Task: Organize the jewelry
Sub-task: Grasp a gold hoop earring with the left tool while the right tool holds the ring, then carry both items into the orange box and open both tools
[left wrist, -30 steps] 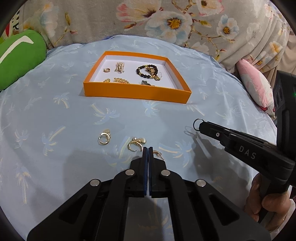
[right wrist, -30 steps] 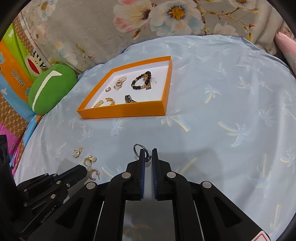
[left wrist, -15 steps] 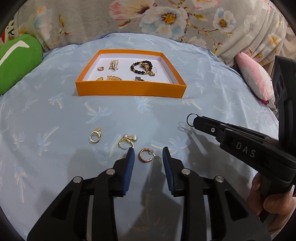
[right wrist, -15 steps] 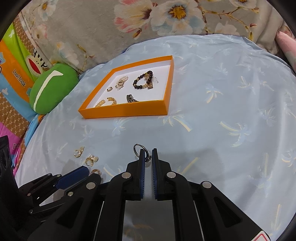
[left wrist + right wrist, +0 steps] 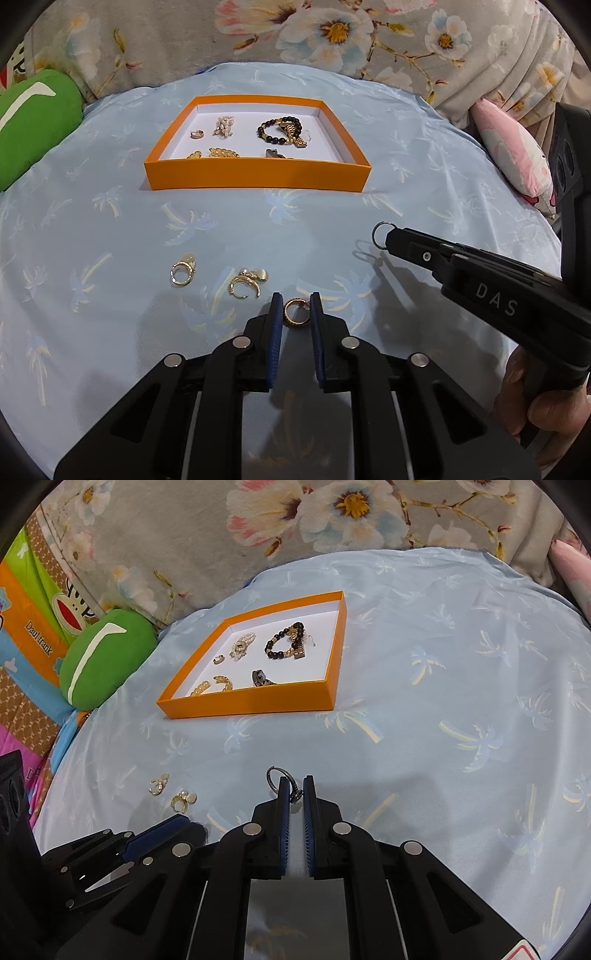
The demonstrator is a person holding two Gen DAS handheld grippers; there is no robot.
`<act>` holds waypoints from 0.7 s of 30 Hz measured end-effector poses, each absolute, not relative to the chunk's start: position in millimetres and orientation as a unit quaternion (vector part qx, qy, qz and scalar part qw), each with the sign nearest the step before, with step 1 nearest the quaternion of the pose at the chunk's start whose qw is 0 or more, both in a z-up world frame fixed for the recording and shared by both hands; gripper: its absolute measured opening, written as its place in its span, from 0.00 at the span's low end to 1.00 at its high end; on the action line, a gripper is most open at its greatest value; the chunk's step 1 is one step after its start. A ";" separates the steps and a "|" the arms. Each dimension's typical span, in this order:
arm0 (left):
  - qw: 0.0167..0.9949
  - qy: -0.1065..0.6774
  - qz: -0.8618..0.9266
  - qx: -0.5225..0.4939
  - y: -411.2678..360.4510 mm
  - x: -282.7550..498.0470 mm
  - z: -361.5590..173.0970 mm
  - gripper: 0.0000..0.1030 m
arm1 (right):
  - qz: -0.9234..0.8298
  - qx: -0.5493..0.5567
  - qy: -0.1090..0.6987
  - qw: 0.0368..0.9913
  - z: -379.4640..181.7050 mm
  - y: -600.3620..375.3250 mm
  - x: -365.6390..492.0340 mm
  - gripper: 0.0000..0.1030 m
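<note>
My left gripper (image 5: 294, 308) has just been closing: half a second ago its blue-padded jaws stood wide around the small gold hoop earring (image 5: 294, 313) on the pale blue palm-print bedsheet (image 5: 110, 229), and now they have drawn in until the pads sit against the hoop's two sides, clamped on it where it lies on the cloth. My right gripper (image 5: 293, 794) has not changed — its jaws stay pinched on the thin silver ring with a dark setting (image 5: 279, 780), the loop sticking out past the left fingertip above the sheet. In the left view that gripper reaches in from the right with a hand (image 5: 546, 406) on its handle, well clear of the hoop. Two more gold earrings lie loose on the sheet just left of my left fingers: a gold ring-shaped earring with a pale stone (image 5: 182, 271) and a gold curved earring with pearl-like beads (image 5: 245, 283), slightly apart from each other. Farther up sits the shallow orange cardboard box with a white floor (image 5: 255, 177), already holding a black bead bracelet with a gold clasp (image 5: 282, 130), a pearl cluster brooch (image 5: 223, 126), a small ring (image 5: 196, 134), gold leaf-shaped pieces (image 5: 218, 153) and a dark clip (image 5: 275, 153). Nothing lies between my grippers and the box. A green cushion (image 5: 33, 122) rests at the sheet's left edge, and a grey floral quilt (image 5: 295, 33) is behind.
</note>
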State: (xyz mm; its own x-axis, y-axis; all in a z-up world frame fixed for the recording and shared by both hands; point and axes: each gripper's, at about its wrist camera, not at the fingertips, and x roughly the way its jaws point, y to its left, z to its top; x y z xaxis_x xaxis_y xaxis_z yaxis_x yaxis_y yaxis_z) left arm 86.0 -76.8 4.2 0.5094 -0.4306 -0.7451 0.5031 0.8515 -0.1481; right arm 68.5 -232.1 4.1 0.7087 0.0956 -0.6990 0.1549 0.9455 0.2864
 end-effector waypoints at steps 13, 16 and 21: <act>0.890 0.375 -0.259 0.030 -50.1 106.8 51.2 0.14 | 0.008 0.143 0.357 0.923 36.1 -229.7 81.0 0.06; 0.902 0.351 -0.248 0.039 -51.2 132.5 68.8 0.14 | 0.014 0.127 0.347 0.929 49.9 -229.0 100.9 0.06; 0.912 0.335 -0.236 0.034 -64.8 188.1 82.7 0.14 | 0.010 0.123 0.335 0.934 59.9 -232.8 145.0 0.06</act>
